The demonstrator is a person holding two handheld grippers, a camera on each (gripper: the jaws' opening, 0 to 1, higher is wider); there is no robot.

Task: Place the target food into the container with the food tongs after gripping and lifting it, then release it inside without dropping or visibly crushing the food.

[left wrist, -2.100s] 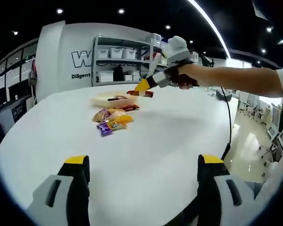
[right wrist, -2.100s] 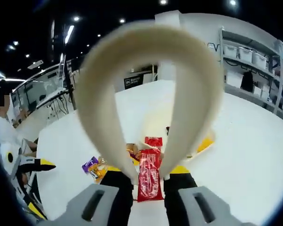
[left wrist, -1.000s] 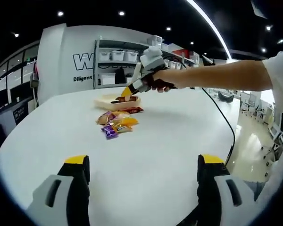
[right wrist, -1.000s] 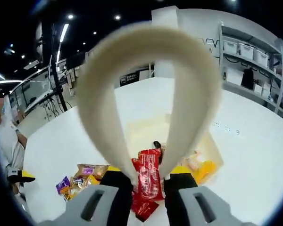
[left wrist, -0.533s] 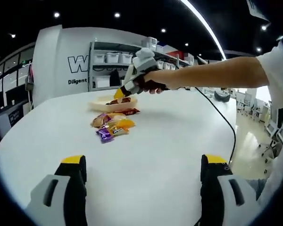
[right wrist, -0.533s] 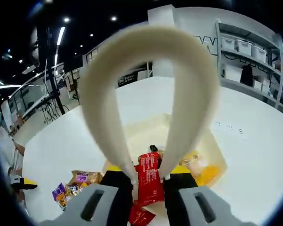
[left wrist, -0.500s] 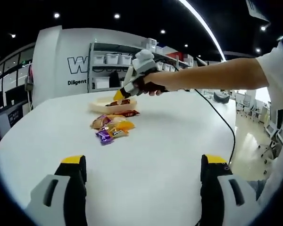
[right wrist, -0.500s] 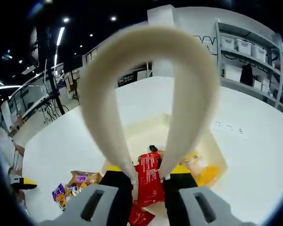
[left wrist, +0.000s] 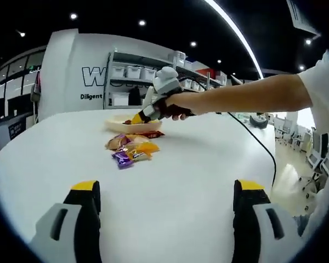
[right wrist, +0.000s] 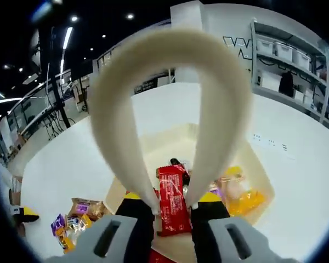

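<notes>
While clamped on the cream food tongs, whose loop arches across the upper half of the right gripper view, right hand-held gripper has its black, yellow-tipped jaws drawn close together at bottom centre, squeezing the tong arms onto a red snack packet. Held upright between the tong tips, just over the pale shallow container in mid-frame, with a yellow packet lying inside at lower right (contact with the container floor cannot be told). Lower left, on the white table, a small heap of brown, purple and orange wrapped snacks. From the left gripper view, left hand-held gripper at the bottom with jaws wide apart, holding nothing; centre-left, snacks just before the container, and a person's bare arm reaching in from the right with the other gripper over it.
</notes>
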